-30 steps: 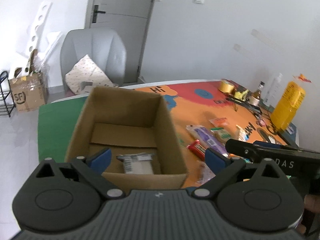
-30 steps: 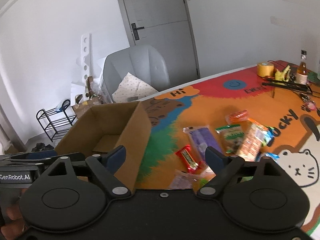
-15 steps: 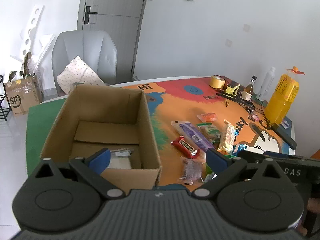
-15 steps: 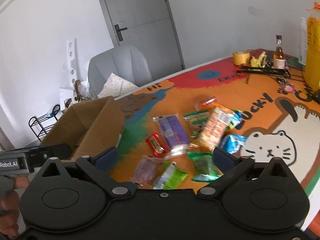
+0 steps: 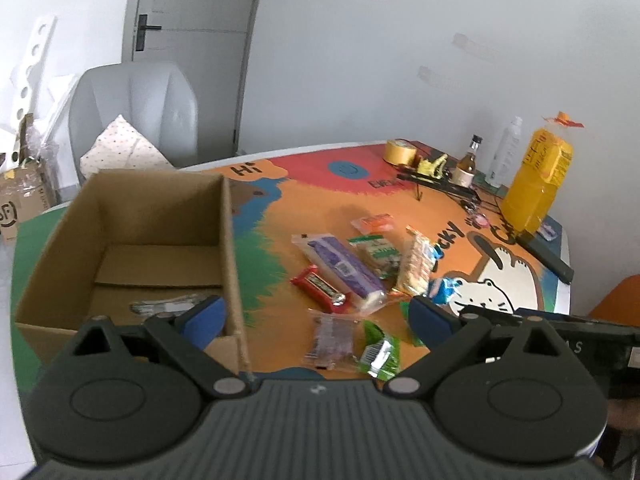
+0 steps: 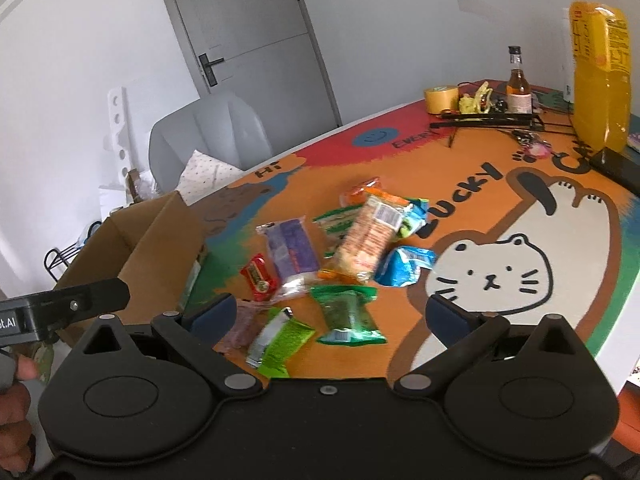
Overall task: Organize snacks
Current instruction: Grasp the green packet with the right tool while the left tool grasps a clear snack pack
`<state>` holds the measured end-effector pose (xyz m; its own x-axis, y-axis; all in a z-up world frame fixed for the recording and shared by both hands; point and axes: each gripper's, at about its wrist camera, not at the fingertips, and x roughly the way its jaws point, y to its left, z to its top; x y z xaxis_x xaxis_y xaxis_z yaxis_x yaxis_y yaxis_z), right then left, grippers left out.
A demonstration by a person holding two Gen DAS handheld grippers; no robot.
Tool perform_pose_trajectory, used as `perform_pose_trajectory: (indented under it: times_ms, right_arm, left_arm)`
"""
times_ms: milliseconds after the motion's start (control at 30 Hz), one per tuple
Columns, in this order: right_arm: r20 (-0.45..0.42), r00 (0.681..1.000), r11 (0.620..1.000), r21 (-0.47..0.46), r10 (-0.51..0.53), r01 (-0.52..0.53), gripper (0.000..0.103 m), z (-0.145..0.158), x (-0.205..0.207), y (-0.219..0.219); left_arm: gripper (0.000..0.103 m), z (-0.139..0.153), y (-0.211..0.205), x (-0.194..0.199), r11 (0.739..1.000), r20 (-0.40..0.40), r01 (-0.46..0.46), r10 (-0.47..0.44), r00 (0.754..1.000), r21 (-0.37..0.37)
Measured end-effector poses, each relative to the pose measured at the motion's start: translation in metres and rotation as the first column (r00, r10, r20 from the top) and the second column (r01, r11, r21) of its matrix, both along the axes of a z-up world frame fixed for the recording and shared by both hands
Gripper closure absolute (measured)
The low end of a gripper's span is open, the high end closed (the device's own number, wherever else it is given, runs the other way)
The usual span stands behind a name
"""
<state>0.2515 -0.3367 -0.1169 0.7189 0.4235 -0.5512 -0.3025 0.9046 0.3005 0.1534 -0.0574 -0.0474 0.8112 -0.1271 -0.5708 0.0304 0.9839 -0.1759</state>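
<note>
Both claws spread, empty; one box (image 5: pixel 132 216); ten loose snack packets (image 6: pixel 328 256) on mat.

Loose colourful plastic snack packets (image 6: pixel 320 264) lie flat in a heap just right of the open brown cardboard box (image 5: pixel 132 240), which holds one silvery packet (image 5: pixel 160 306).

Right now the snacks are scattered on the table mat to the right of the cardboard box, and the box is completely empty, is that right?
Not quite. The snacks do lie scattered on the table mat to the right of the cardboard box, but the box is not empty: the left wrist view shows one silvery packet lying on its floor near the front wall.
</note>
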Motion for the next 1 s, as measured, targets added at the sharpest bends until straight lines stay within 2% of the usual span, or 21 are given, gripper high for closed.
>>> perform_pose_trajectory:
  times_ms: [100,233,333,467,633,1000]
  right_arm:
    - [0.006,1.000,1.000,-0.002,-0.009,0.009,0.000,-0.004,0.000,-0.005]
    - [0.009,1.000,1.000,0.001,-0.017,0.017,0.002,-0.009,0.001,-0.012]
    - [-0.004,1.000,1.000,0.012,-0.015,0.015,0.009,-0.015,0.004,-0.016]
    - [-0.037,0.999,0.999,0.043,-0.009,0.010,0.014,-0.023,0.011,-0.021]
    - [-0.043,0.999,0.999,0.035,-0.009,0.010,0.016,-0.033,0.017,-0.020]
    - [-0.058,0.998,0.999,0.039,-0.002,0.005,0.023,-0.048,0.031,-0.018]
  left_arm:
    - [0.007,-0.004,-0.009,0.003,1.000,-0.004,0.018,-0.018,1.000,0.005]
    - [0.015,-0.013,-0.021,0.011,0.999,-0.028,0.045,-0.045,0.999,0.010]
    - [0.021,-0.020,-0.026,0.016,0.998,-0.048,0.061,-0.061,0.997,0.006]
    - [0.023,-0.029,-0.033,0.023,0.998,-0.057,0.067,-0.067,0.996,0.009]
    - [0.032,-0.040,-0.037,0.036,0.998,-0.087,0.063,-0.061,0.994,0.011]
    - [0.039,-0.067,-0.041,0.059,1.000,-0.130,0.001,0.003,0.992,0.026]
